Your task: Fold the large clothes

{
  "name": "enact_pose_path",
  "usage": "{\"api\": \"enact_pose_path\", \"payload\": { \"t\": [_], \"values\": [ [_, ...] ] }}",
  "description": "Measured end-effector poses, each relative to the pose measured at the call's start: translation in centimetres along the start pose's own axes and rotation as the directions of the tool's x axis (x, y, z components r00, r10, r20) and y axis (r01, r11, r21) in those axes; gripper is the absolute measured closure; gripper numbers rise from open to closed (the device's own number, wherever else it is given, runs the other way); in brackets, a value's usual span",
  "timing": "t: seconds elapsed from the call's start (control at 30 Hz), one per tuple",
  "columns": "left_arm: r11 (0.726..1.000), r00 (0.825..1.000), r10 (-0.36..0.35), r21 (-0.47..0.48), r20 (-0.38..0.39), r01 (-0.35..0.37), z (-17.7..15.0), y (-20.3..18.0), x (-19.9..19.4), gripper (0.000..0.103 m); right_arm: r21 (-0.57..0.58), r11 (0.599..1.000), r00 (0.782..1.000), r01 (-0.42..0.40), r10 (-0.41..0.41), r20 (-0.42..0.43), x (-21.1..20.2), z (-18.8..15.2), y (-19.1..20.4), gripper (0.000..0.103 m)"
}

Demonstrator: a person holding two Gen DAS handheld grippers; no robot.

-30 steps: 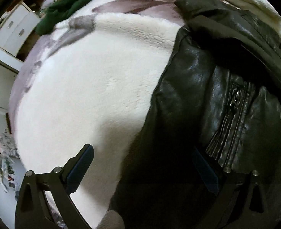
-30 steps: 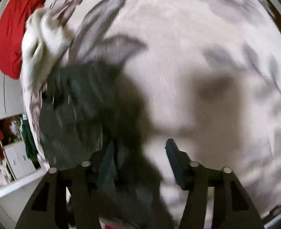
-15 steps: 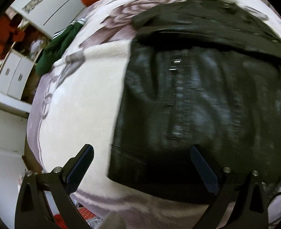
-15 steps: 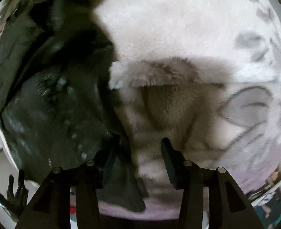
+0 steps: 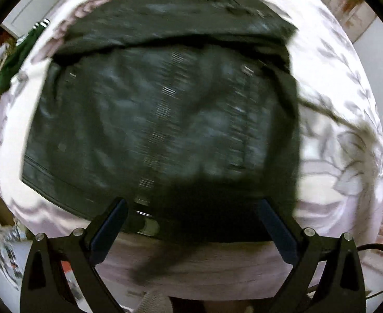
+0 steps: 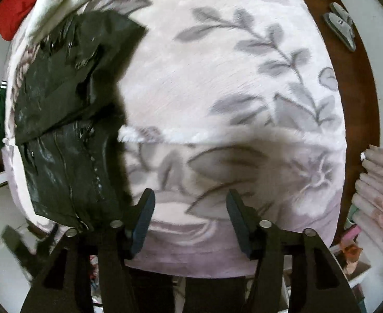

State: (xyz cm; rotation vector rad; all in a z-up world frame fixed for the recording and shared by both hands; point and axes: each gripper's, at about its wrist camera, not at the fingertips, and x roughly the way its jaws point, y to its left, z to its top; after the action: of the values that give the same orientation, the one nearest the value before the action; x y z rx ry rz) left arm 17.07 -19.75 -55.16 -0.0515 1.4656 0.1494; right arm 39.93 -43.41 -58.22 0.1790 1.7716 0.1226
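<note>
One black leather jacket [image 5: 160, 120] lies flat on one floral blanket [image 5: 329, 83] covering the bed; two grippers are present, one per hand. In the left wrist view, which is motion-blurred, the jacket fills the centre from 9 to 2 o'clock, its upper part folded down across itself, and its near hem sits just beyond the left gripper [image 5: 191, 224]. That gripper stands wide open, holding nothing; whether its tips touch the hem cannot be told. In the right wrist view the jacket [image 6: 69, 120] lies at 9 to 10 o'clock, to the left of the right gripper [image 6: 190, 216], its edge near the left finger [image 6: 142, 221]. The right gripper is spread apart and empty, with bare blanket [image 6: 217, 83] between its fingers. Further items counted: one red garment [image 6: 14, 10] at 11 o'clock, one green garment [image 5: 11, 62] at the left bed edge, one pair of grey slippers [image 6: 341, 24] on the floor at 1 o'clock.
</note>
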Motion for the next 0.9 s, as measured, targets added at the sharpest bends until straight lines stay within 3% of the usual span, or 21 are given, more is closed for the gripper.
{"api": "enact_pose_path", "payload": {
  "t": [0.13,0.27,0.53,0.63,0.73,0.83,0.9],
  "values": [
    [0.989,0.99,0.132,-0.058,-0.039,-0.135,-0.3,-4.4,2.2,0.0,0.007,0.999,0.999,-0.043,0.043,-0.004,0.7,2.1,-3.7,0.039],
    [0.966,0.97,0.234,-0.096,-0.066,-0.24,0.0,-6.4,3.8,0.0,0.01,0.998,0.998,-0.061,0.062,-0.021,0.9,3.3,-6.5,0.039],
    [0.933,0.939,0.337,-0.107,-0.069,-0.342,0.7,-8.2,4.6,0.0,-0.069,0.994,0.995,-0.089,0.085,-0.055,2.8,5.6,-5.8,0.039],
    [0.898,0.908,0.409,-0.141,-0.085,-0.418,1.0,-7.6,4.4,0.0,-0.085,0.988,0.99,-0.129,0.124,-0.064,3.5,7.0,-4.6,0.039],
    [0.856,0.872,0.476,-0.169,-0.117,-0.489,1.3,-6.8,4.6,0.0,-0.098,0.977,0.98,-0.192,0.185,-0.071,4.0,9.0,-3.1,0.039],
    [0.849,0.869,0.481,-0.184,-0.119,-0.496,1.0,-6.4,5.0,0.0,-0.091,0.953,0.957,-0.287,0.281,-0.079,4.7,11.4,-1.7,0.039],
    [0.844,0.863,0.495,-0.18,-0.103,-0.506,0.8,-6.6,4.8,0.0,-0.068,0.925,0.926,-0.374,0.368,-0.086,5.6,13.6,-0.8,0.039]
  ]
}}
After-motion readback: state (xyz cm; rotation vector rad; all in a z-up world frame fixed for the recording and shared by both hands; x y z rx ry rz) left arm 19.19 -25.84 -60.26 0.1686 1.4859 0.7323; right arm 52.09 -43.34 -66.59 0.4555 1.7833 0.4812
